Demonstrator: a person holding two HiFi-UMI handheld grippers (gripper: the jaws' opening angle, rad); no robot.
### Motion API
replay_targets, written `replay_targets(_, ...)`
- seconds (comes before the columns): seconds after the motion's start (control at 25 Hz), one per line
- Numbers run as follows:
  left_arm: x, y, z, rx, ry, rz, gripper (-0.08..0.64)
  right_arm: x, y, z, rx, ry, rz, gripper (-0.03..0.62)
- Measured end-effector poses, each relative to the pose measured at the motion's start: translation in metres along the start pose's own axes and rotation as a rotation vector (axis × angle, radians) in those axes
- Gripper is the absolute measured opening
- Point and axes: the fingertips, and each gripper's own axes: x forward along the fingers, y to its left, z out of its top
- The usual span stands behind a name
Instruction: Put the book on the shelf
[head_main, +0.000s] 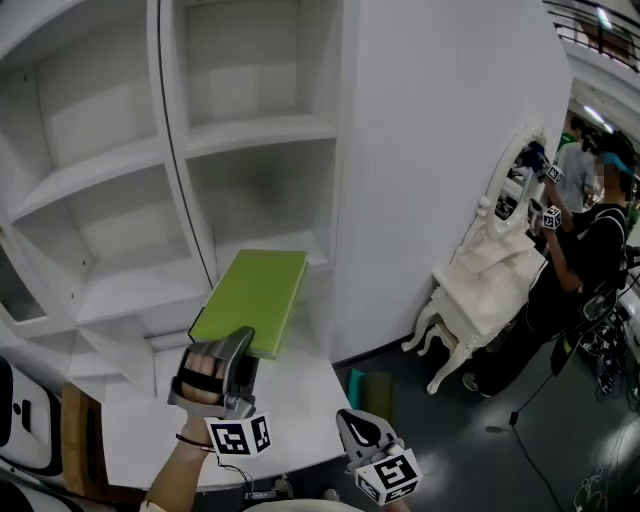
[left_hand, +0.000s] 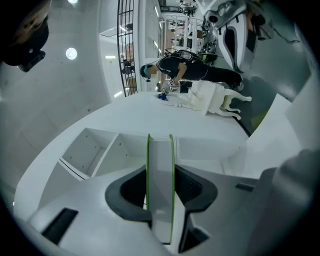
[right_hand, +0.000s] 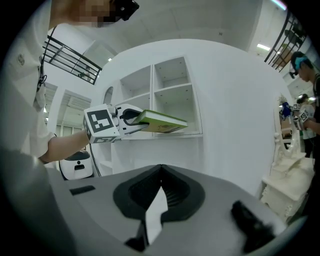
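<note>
A tall white shelf unit with open square compartments fills the upper left of the head view, a thin black line running down its front. Below it lies a plain white bench. To the right, past a broad white wall, stands a white carved dressing table with an oval mirror. A person in dark clothes stands beside it, holding marker cubes.

The flat green hardcover book with white page edges is held in the air above the bench. It is tilted, with its far end up at the mouth of the lower compartment to the right of the black line. Whether that end touches the shelf board cannot be told.

The left tool is clamped on the book's near edge. In the left gripper view, its dark pads press on both green covers, with the white pages between them. The right tool hangs low over the bench edge, well apart from the book. Its jaws are together at the tips, and nothing is between them.
</note>
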Motion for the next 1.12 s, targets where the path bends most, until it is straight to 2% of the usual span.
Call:
replay_targets(0.28, 0.022, -0.004, -0.004, 0.008, -0.007, -0.01, 0.149, 0.004, -0.008, 0.001, 0.007, 0.001, -0.056, 0.014)
replay_targets(0.72, 0.057, -0.016, -0.007, 0.065, 0.002, -0.041, 0.149, 0.006, -0.014, 0.0, 0.013, 0.005, -0.105, 0.014)
replay_targets(1.12, 0.089, -0.028, -0.012, 0.073, 0.014, -0.073, 0.149, 0.003, -0.022, -0.004, 0.018, 0.024, -0.165, 0.014)
